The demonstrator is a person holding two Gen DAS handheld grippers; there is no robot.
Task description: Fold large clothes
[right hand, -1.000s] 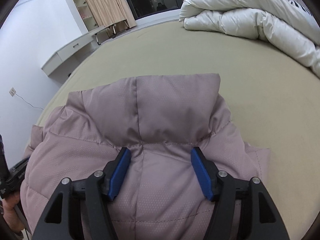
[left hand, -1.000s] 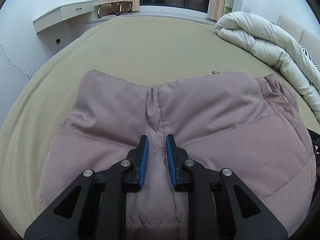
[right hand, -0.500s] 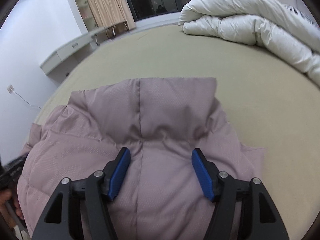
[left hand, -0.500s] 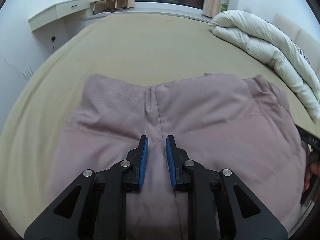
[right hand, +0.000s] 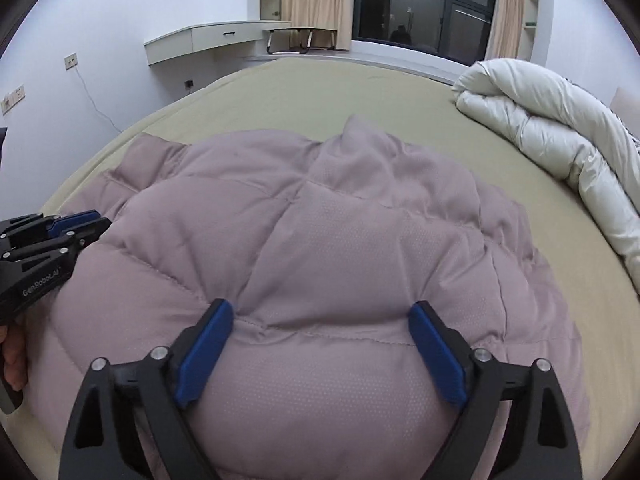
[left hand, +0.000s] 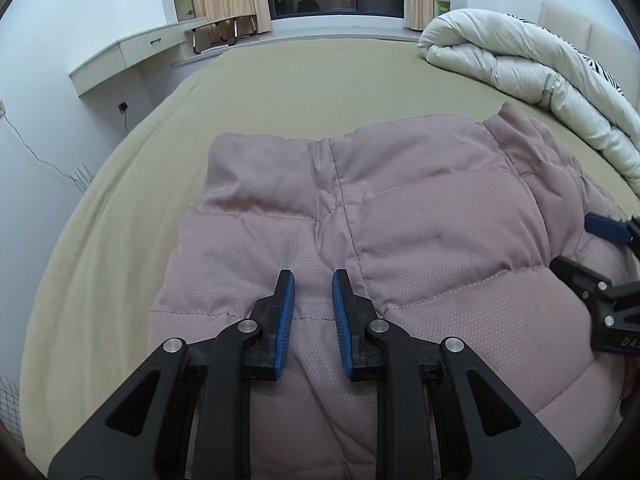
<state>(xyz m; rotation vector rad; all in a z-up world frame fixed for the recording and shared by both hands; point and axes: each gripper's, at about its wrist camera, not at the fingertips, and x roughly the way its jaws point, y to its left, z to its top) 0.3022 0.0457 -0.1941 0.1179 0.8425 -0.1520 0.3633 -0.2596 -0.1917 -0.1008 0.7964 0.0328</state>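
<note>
A mauve quilted puffer jacket (left hand: pixel 420 220) lies bunched on the olive bed (left hand: pixel 280 100). My left gripper (left hand: pixel 313 276) hovers low over its stitched middle panel. The blue pads stand a narrow gap apart, and flat fabric shows between them, not pinched. In the right wrist view the jacket (right hand: pixel 340 240) bulges up with its collar crumpled at the far side. My right gripper (right hand: pixel 320 306) straddles that bulge with its jaws opening wide. Only the tips touch the fabric. Each gripper shows in the other's view, the right gripper (left hand: pixel 570 242) at the right edge and the left gripper (right hand: pixel 94 222) at the left.
A rolled white duvet (left hand: pixel 520 64) lies along the bed's right side. A wall-mounted desk shelf (left hand: pixel 132 52) and a dark window with curtains stand beyond the bed's far edge. Bare bed sheet surrounds the jacket on the left and far sides. A person's hand (right hand: pixel 12 360) holds the left gripper.
The right gripper's jaws have spread much wider, and its view has rolled and swung, which brings the left gripper into sight. The jacket's collar has slumped into a crumple. The left gripper shifted sideways, gap unchanged.
</note>
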